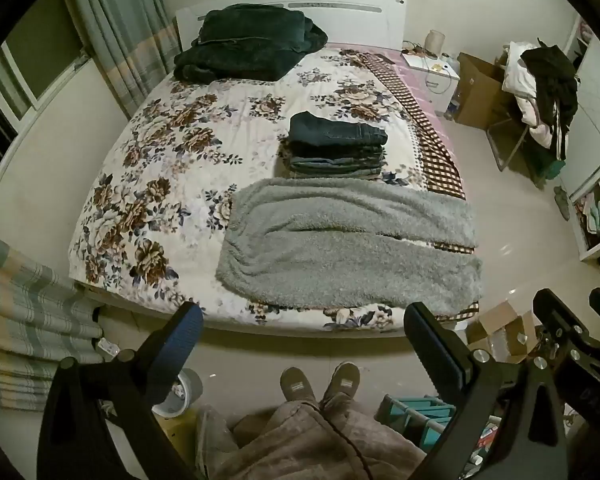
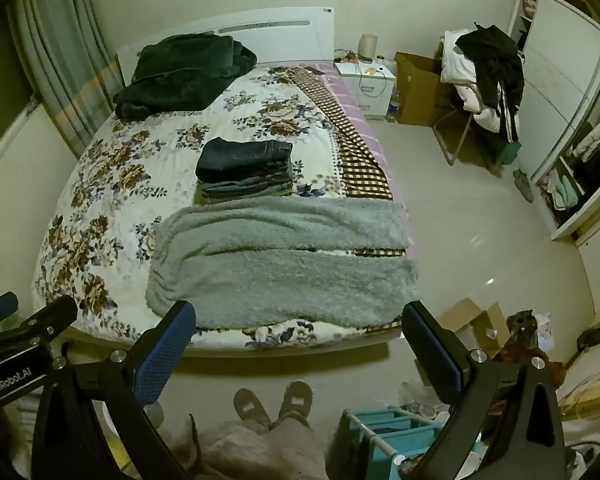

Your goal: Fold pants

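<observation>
At far left we see striped curtains [image 1: 24,320] by the bed's [image 1: 112,184] corner, then a dark blanket heap [image 1: 248,46] at the headboard. Our left gripper [image 1: 304,344] hangs above the floor, jaws spread wide, holding nothing. Beyond it the grey fleece pants [image 1: 348,248] lie flat across the foot of the bed, a stack of folded jeans [image 1: 336,148] just behind. Our right gripper [image 2: 300,340] is equally parted and empty. Further right stand cardboard boxes [image 2: 472,320] and a clothes-laden chair [image 2: 484,92].
</observation>
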`<state>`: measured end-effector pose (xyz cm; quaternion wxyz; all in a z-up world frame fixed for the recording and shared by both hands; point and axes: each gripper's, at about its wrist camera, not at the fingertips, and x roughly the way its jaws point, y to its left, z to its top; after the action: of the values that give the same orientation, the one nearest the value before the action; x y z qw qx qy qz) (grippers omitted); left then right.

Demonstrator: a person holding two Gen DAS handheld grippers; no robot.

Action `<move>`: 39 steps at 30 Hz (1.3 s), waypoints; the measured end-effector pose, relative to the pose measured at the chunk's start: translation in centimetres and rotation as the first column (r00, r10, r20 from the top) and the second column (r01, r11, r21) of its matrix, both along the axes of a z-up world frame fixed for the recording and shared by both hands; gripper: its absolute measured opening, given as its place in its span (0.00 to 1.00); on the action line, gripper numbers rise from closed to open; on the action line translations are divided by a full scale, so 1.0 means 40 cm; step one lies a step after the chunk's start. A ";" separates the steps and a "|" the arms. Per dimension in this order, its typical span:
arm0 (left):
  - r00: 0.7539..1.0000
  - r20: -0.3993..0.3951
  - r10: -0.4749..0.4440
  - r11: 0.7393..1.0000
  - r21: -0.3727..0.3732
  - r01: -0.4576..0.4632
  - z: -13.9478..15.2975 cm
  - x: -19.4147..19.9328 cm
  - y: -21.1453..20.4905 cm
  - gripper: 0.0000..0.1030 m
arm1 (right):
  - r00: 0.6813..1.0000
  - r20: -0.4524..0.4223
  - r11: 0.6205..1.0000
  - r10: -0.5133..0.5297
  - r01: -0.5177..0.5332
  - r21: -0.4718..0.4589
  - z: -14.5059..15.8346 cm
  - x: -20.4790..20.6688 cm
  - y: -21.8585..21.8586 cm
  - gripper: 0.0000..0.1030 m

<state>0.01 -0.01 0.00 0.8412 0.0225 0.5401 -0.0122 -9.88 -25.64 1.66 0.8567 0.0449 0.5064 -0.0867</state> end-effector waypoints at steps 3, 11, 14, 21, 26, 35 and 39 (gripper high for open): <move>1.000 0.007 -0.001 1.000 -0.007 0.001 0.000 0.000 0.000 1.00 | 1.000 -0.004 1.000 0.000 0.000 0.001 0.000 0.000 0.000 1.00; 1.000 0.008 -0.002 1.000 -0.009 0.002 0.000 0.000 0.001 1.00 | 1.000 -0.002 1.000 0.000 0.000 -0.003 0.000 0.000 -0.001 1.00; 1.000 0.008 -0.001 1.000 -0.008 0.001 0.000 0.000 0.000 1.00 | 1.000 -0.003 1.000 -0.003 0.003 0.001 0.000 0.000 -0.003 1.00; 1.000 0.010 -0.001 1.000 -0.007 0.001 0.000 0.000 0.000 1.00 | 1.000 0.000 1.000 0.001 -0.001 -0.007 0.000 0.000 0.000 1.00; 1.000 0.011 -0.003 1.000 -0.005 0.003 0.000 0.001 0.001 1.00 | 1.000 0.001 1.000 0.000 0.000 -0.005 0.000 0.000 0.000 1.00; 1.000 0.013 -0.002 1.000 -0.004 0.002 0.000 0.001 0.001 1.00 | 1.000 0.003 1.000 0.000 0.000 -0.006 -0.005 0.005 0.002 1.00; 1.000 0.013 -0.003 1.000 -0.005 0.003 0.000 0.001 0.001 1.00 | 1.000 0.002 1.000 0.001 -0.001 -0.006 -0.009 0.009 0.003 1.00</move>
<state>0.04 0.02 0.01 0.8446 0.0213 0.5348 -0.0148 -9.50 -25.53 1.31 0.8575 0.0422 0.5052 -0.0877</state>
